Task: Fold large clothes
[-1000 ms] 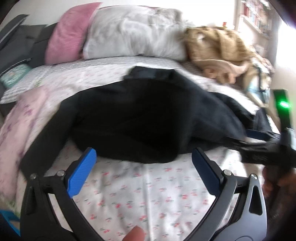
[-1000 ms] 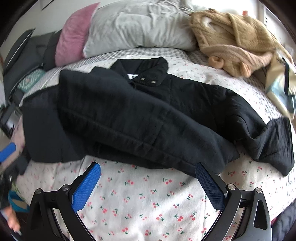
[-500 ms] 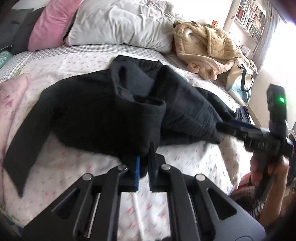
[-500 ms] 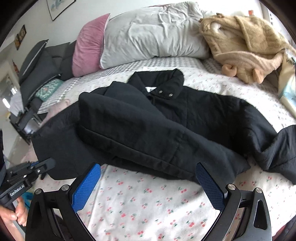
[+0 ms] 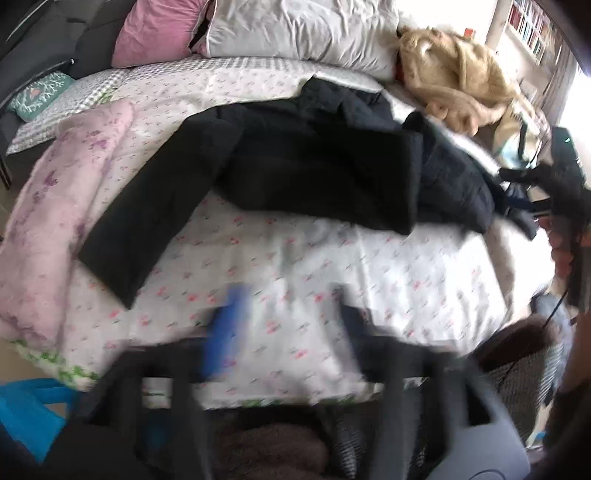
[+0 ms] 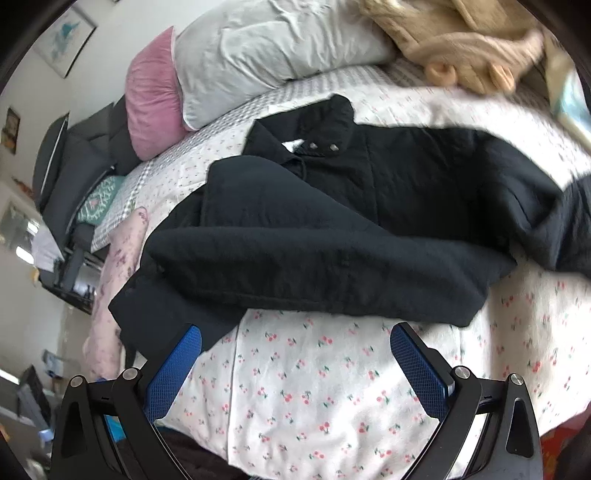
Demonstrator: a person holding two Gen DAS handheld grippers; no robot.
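Observation:
A black padded jacket (image 5: 314,166) lies across the flowered bed sheet (image 5: 332,280), its near side folded over its middle and one sleeve (image 5: 147,221) stretching toward the front left. The collar with two metal snaps (image 6: 321,147) points at the pillows. My left gripper (image 5: 290,328) is blurred and low over the bare sheet in front of the jacket. Its jaws are opening and nothing is between them. My right gripper (image 6: 295,354) stands open just short of the jacket's (image 6: 332,240) near hem, holding nothing. It also shows at the right edge of the left wrist view, as the right gripper (image 5: 554,184).
A pink pillow (image 5: 155,33) and a pale grey pillow (image 5: 303,29) lie at the head of the bed. A beige fleece garment (image 5: 454,81) lies at the back right. A pink flowered blanket (image 5: 55,221) runs along the left edge. A blue bag (image 5: 26,413) is on the floor.
My left gripper shut on the jacket's near edge, carried it over the middle, then let go and drew back toward the bed's front. The right wrist view has tilted.

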